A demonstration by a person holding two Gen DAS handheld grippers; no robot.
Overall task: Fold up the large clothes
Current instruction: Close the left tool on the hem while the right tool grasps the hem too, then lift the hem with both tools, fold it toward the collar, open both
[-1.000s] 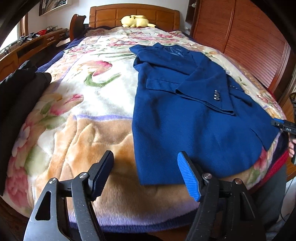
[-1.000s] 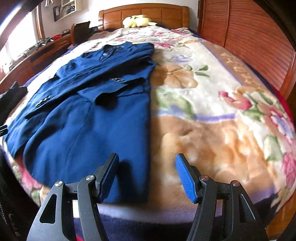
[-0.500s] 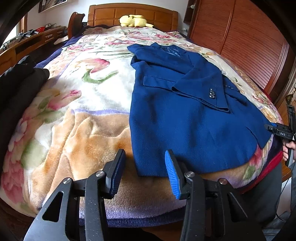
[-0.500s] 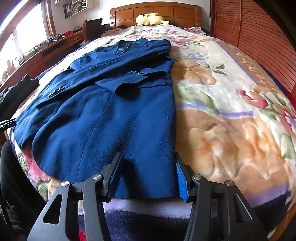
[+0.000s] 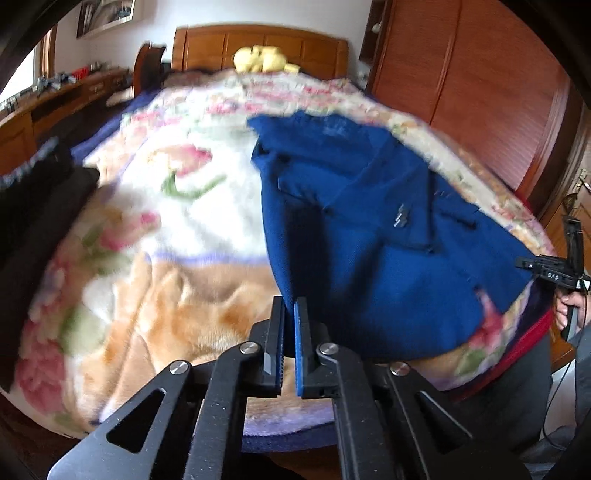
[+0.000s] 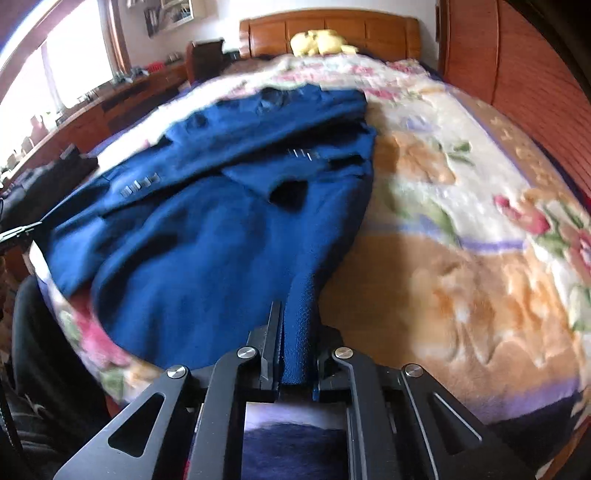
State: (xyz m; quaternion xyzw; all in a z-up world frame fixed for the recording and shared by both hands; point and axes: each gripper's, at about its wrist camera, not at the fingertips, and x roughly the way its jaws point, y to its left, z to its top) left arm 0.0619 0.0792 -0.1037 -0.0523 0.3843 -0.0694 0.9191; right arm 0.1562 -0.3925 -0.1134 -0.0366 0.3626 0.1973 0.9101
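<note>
A blue suit jacket (image 5: 369, 229) lies on the floral blanket (image 5: 155, 258) of the bed, sleeves folded over its front, collar toward the headboard. My left gripper (image 5: 289, 314) is shut on the jacket's lower left hem corner. My right gripper (image 6: 295, 317) is shut on the jacket's (image 6: 207, 236) lower right hem corner, with a ridge of blue cloth rising between the jaws. Both corners are lifted a little off the blanket. The right gripper also shows at the right edge of the left wrist view (image 5: 554, 271).
A yellow plush toy (image 6: 319, 42) sits by the wooden headboard (image 6: 332, 35). Dark clothes (image 5: 33, 221) lie at the bed's left side. A wooden wardrobe (image 5: 480, 96) stands along the right. A wooden desk (image 6: 92, 107) runs under the window.
Both grippers went from open to shut on the jacket's near hem corners and pulled the hem up; the view is blurred with motion.
</note>
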